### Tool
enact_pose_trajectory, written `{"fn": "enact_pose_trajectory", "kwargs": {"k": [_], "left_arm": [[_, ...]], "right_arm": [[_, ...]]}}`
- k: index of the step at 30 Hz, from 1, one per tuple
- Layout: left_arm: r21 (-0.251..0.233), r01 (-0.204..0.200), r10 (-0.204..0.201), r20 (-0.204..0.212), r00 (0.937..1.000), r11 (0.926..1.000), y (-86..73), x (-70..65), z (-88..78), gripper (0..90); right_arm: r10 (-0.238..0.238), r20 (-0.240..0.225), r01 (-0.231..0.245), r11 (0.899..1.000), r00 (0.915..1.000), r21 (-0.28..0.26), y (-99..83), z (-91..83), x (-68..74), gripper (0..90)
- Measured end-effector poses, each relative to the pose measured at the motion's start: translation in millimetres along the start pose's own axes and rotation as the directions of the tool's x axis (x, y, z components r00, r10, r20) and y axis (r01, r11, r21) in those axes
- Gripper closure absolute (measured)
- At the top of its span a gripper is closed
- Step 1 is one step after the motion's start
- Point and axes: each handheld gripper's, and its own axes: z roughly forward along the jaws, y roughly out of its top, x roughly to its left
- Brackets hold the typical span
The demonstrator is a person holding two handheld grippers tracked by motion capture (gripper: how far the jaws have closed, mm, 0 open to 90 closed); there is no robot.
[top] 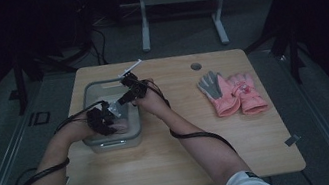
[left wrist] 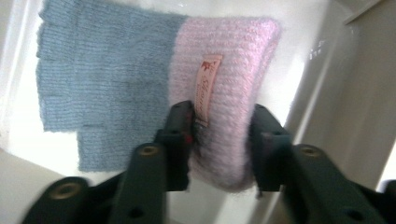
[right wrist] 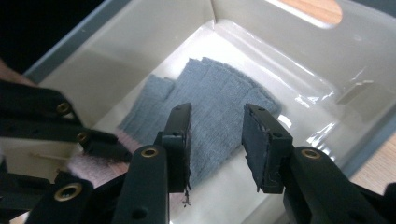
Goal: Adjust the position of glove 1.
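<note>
Both tongs are down inside the grey bin (top: 83, 98) at the near-left of the wooden table (top: 172, 152), and it's a tight spot. Left gripper (left wrist: 219, 140) straddles the pink cuff of the knitted glove (left wrist: 154, 84), a blue-and-pink fingerless one lying flat on the bin floor, its little label between the jaws. The pads sit right at the cuff's edges and look to be barely touching rather than squeezing, so by the look of it this is a released or releasing hold, not a clamp. Right gripper (right wrist: 217, 140) hangs over the blue finger end of the same glove with clear daylight between its jaws, nothing in them.

So where could it slip? If the left one lifts away now with wool fibres caught on a pad, the cuff could ride up and drag the glove out of its flat lie, folding it over. The knit is soft and fuzzy, just the kind of thing that snags.

Second worry: the two tools are crowded close together in the bin, as the high view shows, left gripper (top: 102, 120) and right gripper (top: 123, 99) almost nose to nose. A careless exit could knock jaws together or clip the bin wall and shove it across the table.

Over on the right, a pink glove pair (top: 231, 92) waits well apart, safe from all this.
</note>
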Motion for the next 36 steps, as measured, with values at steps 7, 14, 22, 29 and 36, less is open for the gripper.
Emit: {"fn": "enact_pose_trajectory", "kwargs": {"k": [7,14,22,29,36], "left_arm": [[-0.006,0.042,-0.042,-0.056,0.9975,0.9991,-1.1,-3.1,-11.6,33.7],[-0.101,0.176,-0.18,-0.033,0.9831,0.9791,-5.3,1.2,-30.9,13.8],[-0.222,0.237,-0.232,0.047,0.9716,0.9458,8.9,-7.4,-48.5,4.2],[-0.296,0.224,-0.214,0.068,0.9745,0.9283,38.0,-23.8,-58.5,1.4],[-0.356,0.248,-0.232,0.087,0.9687,0.9008,58.9,-36.1,-58.5,1.4]], "right_arm": [[-0.015,-0.009,0.015,0.998,0.9998,-0.056,-4.9,-27.7,-0.2,61.4],[-0.042,-0.004,0.041,0.993,0.9991,-0.108,-19.2,-58.2,0.1,60.1],[-0.044,0.016,0.045,0.992,0.9989,-0.12,-33.0,-80.9,-10.8,60.3],[-0.048,0.041,0.052,0.991,0.998,-0.122,-48.0,-97.5,-20.5,60.4],[-0.042,0.068,0.05,0.99,0.9968,-0.134,-62.0,-113.1,-31.7,59.5]]}}
